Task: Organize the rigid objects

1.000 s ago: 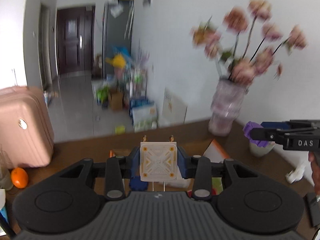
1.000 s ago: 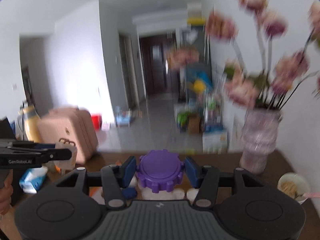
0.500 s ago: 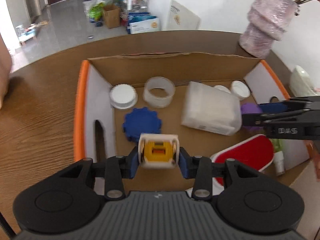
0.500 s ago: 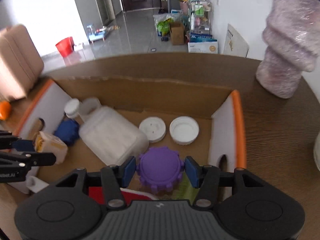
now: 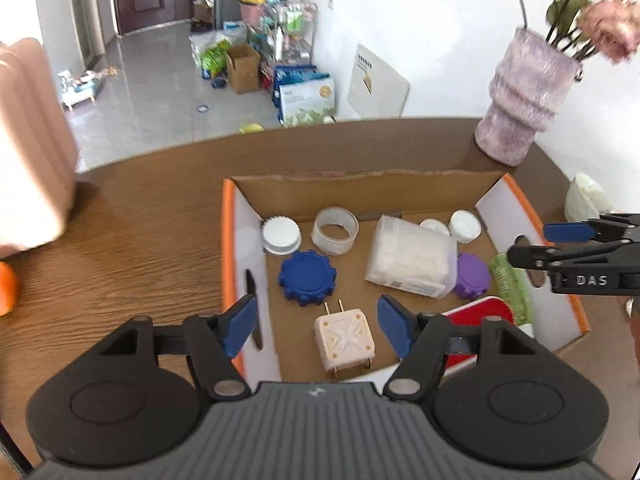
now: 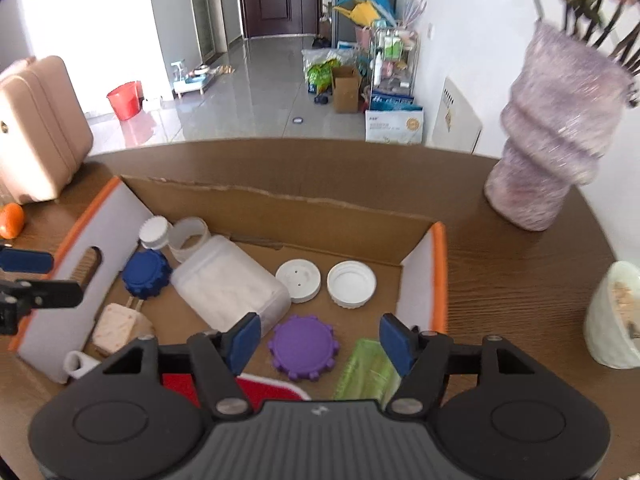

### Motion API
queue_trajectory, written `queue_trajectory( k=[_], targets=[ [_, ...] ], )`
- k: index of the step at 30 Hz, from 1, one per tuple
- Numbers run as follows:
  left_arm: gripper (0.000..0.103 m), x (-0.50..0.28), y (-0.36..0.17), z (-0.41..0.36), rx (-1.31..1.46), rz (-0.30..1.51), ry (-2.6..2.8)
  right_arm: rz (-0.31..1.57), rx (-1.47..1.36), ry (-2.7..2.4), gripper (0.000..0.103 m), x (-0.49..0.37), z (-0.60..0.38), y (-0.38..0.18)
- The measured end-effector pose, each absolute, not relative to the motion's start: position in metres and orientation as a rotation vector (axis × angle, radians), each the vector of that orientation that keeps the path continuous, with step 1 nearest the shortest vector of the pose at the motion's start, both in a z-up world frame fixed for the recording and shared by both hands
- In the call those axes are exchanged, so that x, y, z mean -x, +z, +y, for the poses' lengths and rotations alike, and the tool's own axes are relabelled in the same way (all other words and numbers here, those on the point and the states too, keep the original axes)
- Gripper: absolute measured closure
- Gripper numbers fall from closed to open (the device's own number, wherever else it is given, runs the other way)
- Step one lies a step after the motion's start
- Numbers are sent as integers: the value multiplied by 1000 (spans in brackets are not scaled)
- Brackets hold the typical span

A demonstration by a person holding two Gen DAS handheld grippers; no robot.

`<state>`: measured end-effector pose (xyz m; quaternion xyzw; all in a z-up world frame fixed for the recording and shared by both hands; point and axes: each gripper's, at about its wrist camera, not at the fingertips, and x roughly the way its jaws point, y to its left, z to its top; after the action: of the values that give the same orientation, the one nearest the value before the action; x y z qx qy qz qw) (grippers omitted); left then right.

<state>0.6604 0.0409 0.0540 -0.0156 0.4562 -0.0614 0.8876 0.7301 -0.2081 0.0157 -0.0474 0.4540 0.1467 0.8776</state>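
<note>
An open cardboard box (image 5: 360,186) with orange-edged flaps stands on the wooden table. My left gripper (image 5: 318,326) is open above its near left part; the beige plug adapter (image 5: 345,338) lies free on the box floor between the fingers. My right gripper (image 6: 320,338) is open above the near right part; the purple gear cap (image 6: 304,346) lies free below it. Also in the box are a blue gear cap (image 5: 306,277), a clear jar (image 5: 412,256), white lids (image 6: 351,283), a clear ring (image 5: 335,230), a green item (image 6: 366,370) and a red-and-white item (image 5: 484,312).
A purple vase (image 5: 524,96) with flowers stands at the table's back right, just behind the box. A white bowl (image 6: 616,316) sits right of the box. A pink suitcase (image 6: 40,128) and an orange (image 6: 12,220) are at the left. The table (image 5: 140,240) drops off behind the box.
Both grippers opened and pulled back. The plug adapter dropped from my left gripper and the purple gear cap from my right; both now lie on the box floor.
</note>
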Motion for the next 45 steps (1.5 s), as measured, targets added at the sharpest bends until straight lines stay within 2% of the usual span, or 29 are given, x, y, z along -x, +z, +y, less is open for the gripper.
queue_trajectory(
  k=[7,9,11,12,14,20,24,30,35,45],
  targets=[
    [24,-583,130,42,2,802,-86,839,98,293,29,-663,-230,90],
    [19,-558,150,39,-11,748,-68,798,95,288,29,-640,-237,113],
    [6,-532,167,37,-13,684,-49,749,91,284,27,-615,-243,135],
    [5,-519,174,36,-13,656,-44,717,88,281,24,-602,-246,146],
    [3,-496,186,33,-20,610,-38,644,80,278,16,-575,-252,164],
    [0,-421,202,28,-6,398,1,391,40,244,11,-489,-266,197],
    [0,-387,195,21,-10,352,2,223,20,222,6,-438,-273,200],
    [0,-331,187,6,-64,178,15,91,10,201,3,-381,-279,184],
    [0,-292,176,7,-62,183,7,77,-38,187,2,-349,-290,170],
    [0,-174,127,5,-42,35,21,52,-114,226,0,-261,-304,112]
  ],
)
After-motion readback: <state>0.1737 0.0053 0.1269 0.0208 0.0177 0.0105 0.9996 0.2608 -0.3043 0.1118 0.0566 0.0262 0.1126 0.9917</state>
